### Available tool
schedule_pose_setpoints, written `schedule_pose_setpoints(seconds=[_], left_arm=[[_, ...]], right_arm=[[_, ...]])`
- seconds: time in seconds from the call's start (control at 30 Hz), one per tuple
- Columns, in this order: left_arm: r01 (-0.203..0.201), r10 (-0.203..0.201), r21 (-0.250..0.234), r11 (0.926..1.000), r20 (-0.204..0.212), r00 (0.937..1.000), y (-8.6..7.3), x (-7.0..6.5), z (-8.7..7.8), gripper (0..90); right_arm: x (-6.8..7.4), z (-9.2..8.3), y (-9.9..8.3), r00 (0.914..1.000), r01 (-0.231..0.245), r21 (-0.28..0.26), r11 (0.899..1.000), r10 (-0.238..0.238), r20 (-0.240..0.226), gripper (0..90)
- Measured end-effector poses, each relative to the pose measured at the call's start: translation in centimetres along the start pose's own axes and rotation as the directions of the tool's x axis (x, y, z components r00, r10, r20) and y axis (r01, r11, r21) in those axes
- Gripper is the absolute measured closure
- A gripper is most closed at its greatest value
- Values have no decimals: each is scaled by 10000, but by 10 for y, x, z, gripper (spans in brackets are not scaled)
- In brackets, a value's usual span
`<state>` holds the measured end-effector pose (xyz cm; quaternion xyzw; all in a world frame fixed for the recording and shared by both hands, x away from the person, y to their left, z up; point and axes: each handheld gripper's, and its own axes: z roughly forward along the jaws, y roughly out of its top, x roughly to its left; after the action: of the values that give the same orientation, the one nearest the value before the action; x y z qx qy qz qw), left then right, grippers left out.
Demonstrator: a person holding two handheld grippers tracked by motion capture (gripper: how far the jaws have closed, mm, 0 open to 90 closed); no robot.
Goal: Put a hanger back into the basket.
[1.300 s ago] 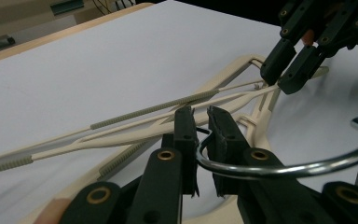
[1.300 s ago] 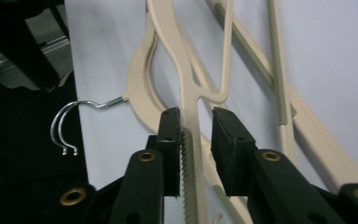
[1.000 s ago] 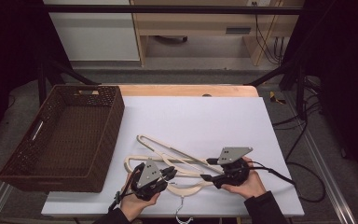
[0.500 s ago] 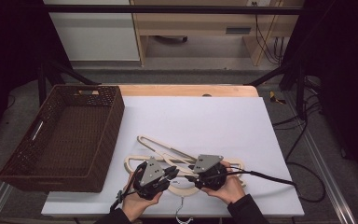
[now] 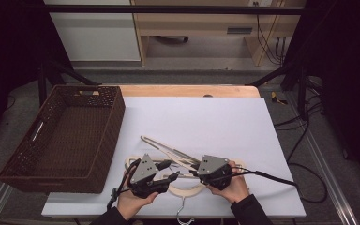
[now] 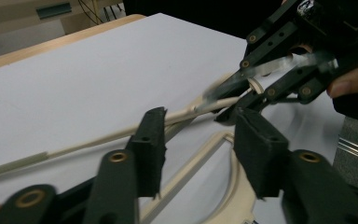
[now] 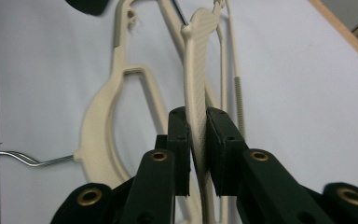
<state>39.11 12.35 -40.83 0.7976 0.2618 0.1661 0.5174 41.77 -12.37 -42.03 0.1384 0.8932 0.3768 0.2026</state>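
Right tongs have just closed on a cream hanger lying on the counter; left tongs (just opened) stand half wide around another hanger's bar, probably released. Handover looks made.

The hangers are cream plastic, one with a fine ribbed texture along its arm and another with a silver wire hook (bright against the sheet). They lie on a white table with a pale wood edge, beside a dark brown woven basket. Both grippers are black with grey plates.
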Motion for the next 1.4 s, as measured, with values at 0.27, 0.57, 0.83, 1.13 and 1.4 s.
schedule_pose_setpoints(seconds=[0.27, 0.57, 0.83, 1.13, 1.4], left_arm=[[367, -356, 436, 9984, -271, 9990, 0, 19, -15, 279], [242, -213, 746, 9969, -387, 9990, 1, 30, -26, 169], [-145, 158, 617, 9980, -209, 9997, 14, 32, -40, 199], [-987, 929, 1253, 9872, 514, 9943, 19, 24, -32, 296], [-1638, 1520, 1714, 9715, 802, 9851, 18, 17, -19, 469]], right_arm=[[-22, -13, 4, 9969, -229, -36, 9997, 231, 748, 861], [-37, -29, 4, 9945, -886, -572, 9944, 915, 500, 867], [-32, -46, 9, 9876, -1301, -1493, 9802, 1147, -1074, 867], [-16, -28, 21, 9530, -1371, -1229, 9829, 970, -2870, 867], [-8, -20, 25, 9321, -1306, -1113, 9852, 838, -3525, 867]])
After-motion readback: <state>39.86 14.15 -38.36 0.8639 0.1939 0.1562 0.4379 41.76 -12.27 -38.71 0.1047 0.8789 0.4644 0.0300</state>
